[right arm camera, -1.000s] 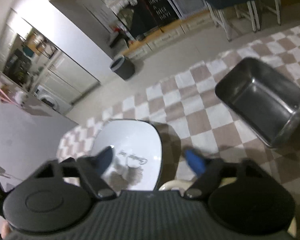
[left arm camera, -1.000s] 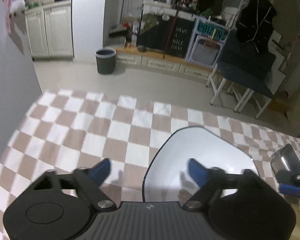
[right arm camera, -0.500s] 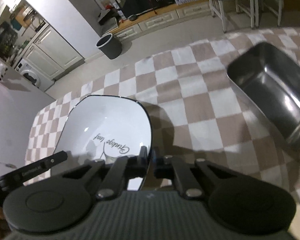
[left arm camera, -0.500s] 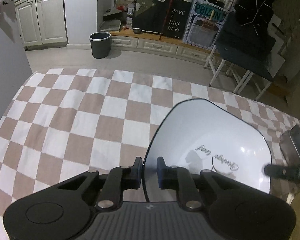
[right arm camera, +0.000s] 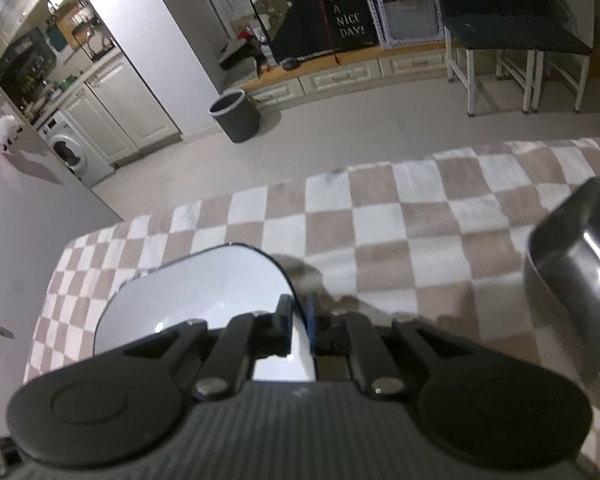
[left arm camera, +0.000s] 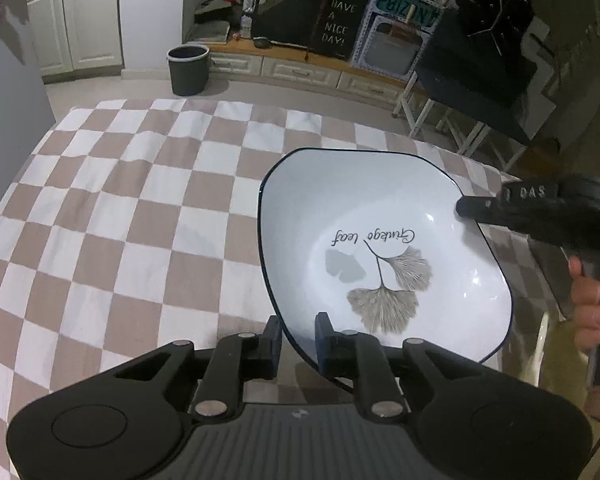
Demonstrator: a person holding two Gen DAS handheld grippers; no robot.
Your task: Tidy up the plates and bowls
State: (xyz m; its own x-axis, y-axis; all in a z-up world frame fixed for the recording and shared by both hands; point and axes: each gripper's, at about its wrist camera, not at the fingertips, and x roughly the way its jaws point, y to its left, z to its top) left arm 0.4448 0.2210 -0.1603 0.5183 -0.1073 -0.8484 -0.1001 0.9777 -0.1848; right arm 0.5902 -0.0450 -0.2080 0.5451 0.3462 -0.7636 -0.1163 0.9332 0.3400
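Observation:
A white squarish plate (left arm camera: 380, 220) with a dark rim, a leaf print and script lettering sits over the checked tablecloth (left arm camera: 140, 220). My left gripper (left arm camera: 298, 332) is shut on its near-left rim, one pad above and one below. My right gripper (right arm camera: 298, 312) grips the opposite rim; its jaws are opening slightly with the rim still between the pads. In the left wrist view the right gripper (left arm camera: 466, 209) reaches onto the plate's right edge, with a person's hand (left arm camera: 588, 304) holding it. The right wrist view shows the plate (right arm camera: 204, 288) blurred and tilted.
A steel rectangular tray (right arm camera: 572, 248) lies on the cloth to the right of the plate. A cream dish edge (left arm camera: 542, 344) shows under the plate's right side. The table's far edge drops to a tiled floor with a grey bin (left arm camera: 189, 69).
Both grippers went from wide open to closed on opposite rims of the white plate. The plate now fills more of the left view, and the right view has rolled and shifted right.

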